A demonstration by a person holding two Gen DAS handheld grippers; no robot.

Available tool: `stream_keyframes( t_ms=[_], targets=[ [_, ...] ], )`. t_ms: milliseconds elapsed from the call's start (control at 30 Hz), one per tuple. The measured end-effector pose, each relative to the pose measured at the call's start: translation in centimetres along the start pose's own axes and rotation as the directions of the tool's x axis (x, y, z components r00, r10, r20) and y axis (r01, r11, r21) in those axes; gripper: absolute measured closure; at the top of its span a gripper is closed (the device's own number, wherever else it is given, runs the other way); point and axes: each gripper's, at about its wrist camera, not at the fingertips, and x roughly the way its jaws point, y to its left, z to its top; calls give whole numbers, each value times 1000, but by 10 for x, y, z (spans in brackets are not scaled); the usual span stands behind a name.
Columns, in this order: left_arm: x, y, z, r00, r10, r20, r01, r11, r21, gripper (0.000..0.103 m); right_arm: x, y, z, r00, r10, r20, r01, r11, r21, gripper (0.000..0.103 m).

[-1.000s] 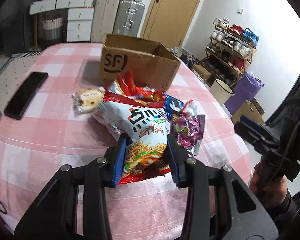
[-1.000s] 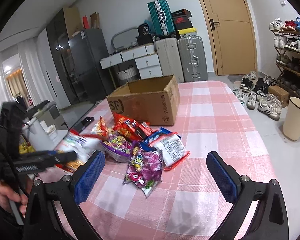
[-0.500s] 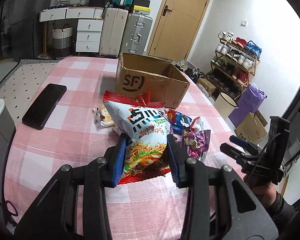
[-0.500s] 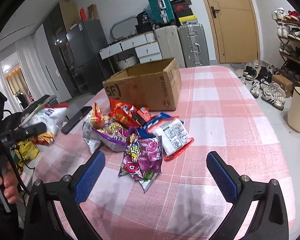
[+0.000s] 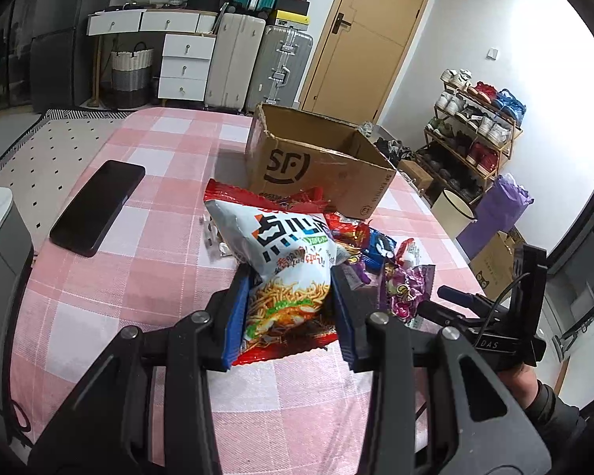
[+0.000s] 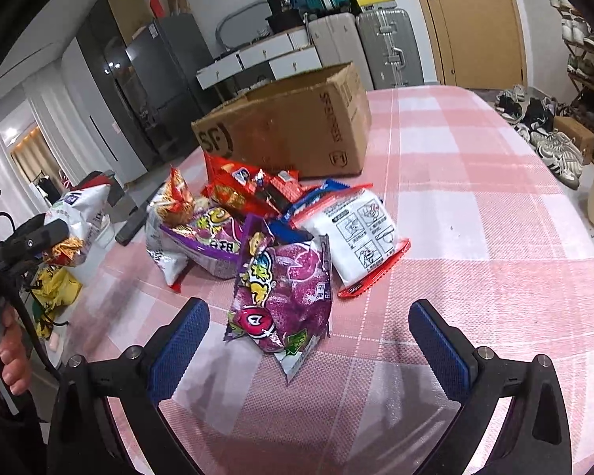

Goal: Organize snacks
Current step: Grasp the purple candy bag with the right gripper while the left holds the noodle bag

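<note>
Left wrist view: the pink-checked bench point(image 5: 146, 182) carries an open cardboard box point(image 5: 316, 162), with a snack pile point(image 6: 281, 213) just before it. The left gripper point(image 5: 289, 308) clamps a white noodle-snack bag point(image 5: 285, 269), lifted. The right gripper point(image 6: 309, 348) gapes wide around a purple packet point(image 6: 289, 301).

- The left gripper point(image 5: 291, 312) is clamped, both blue pads pressed against the sides of a white noodle-snack bag point(image 5: 285, 273), which it holds up in front of itself.
- The right gripper point(image 6: 309, 340) has its jaws spread wide, nothing between them, angled down over the table.
- A bare hand point(image 6: 4, 352) grips the left tool's handle.
</note>
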Motion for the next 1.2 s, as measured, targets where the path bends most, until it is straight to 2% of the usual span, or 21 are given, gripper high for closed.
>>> stream_keyframes(
  t_ms=[367,467,567,800,1067,1200],
  targets=[
    [13,10,1,1000,6,-14,-6,1000,-20,67,27,10,6,997,-4,-76,5,1000,9,3],
    [16,9,2,1000,8,-16,-8,1000,-24,67,31,15,7,996,-5,-88,5,1000,4,13],
    [17,11,2,1000,8,-12,-8,1000,-25,67,33,18,8,995,-9,-95,9,1000,1,17],
    [18,10,2,1000,9,-13,-10,1000,-24,67,30,18,7,996,2,-91,-1,1000,13,37],
    [11,10,-5,1000,25,-8,-25,999,-20,67,24,14,1,996,13,-88,-11,999,31,41],
    [8,10,-7,1000,24,-4,-24,1000,-19,67,19,14,-1,996,27,-83,-24,999,31,50]
  ],
)
